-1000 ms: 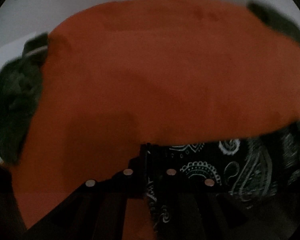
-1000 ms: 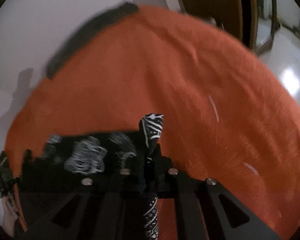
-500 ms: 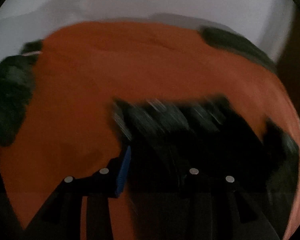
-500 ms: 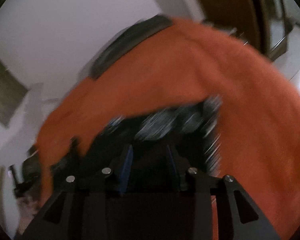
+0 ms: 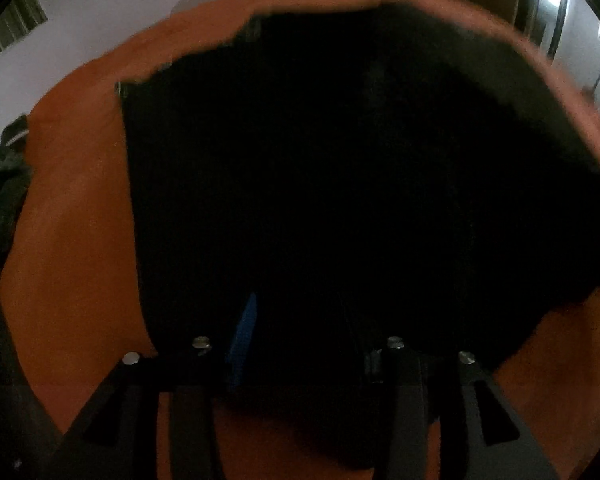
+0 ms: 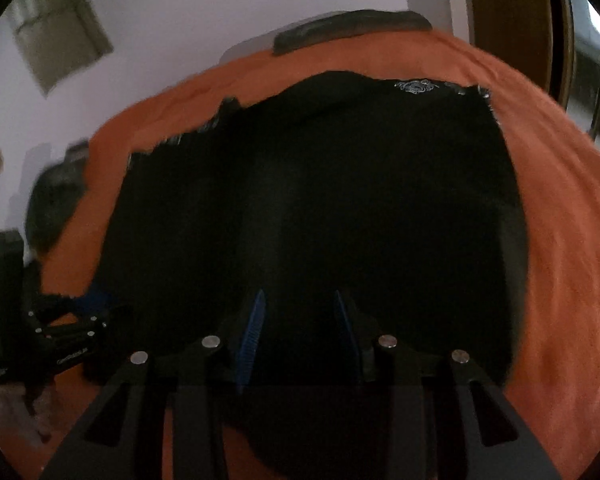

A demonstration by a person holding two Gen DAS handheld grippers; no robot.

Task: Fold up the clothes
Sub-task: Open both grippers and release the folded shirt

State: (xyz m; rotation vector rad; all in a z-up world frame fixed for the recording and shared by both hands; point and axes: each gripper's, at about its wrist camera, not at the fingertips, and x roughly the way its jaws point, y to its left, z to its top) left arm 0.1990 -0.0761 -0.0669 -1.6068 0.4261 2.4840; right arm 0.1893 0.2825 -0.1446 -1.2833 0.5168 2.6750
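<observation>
An orange cover (image 6: 560,208) spreads over the whole supporting surface, which looks like a bed, under dim light. A black cloth (image 6: 320,200) lies spread flat directly on it, taking up most of the middle; pale printed pattern shows only along its far edge (image 6: 416,86), which runs uneven. In the left wrist view the same black cloth (image 5: 340,180) covers the middle of the orange cover (image 5: 76,220). A dark flat item (image 6: 352,28) rests at the far edge of the bed, against the pale wall. A dark bundle (image 5: 0,192) sits at the left edge.
</observation>
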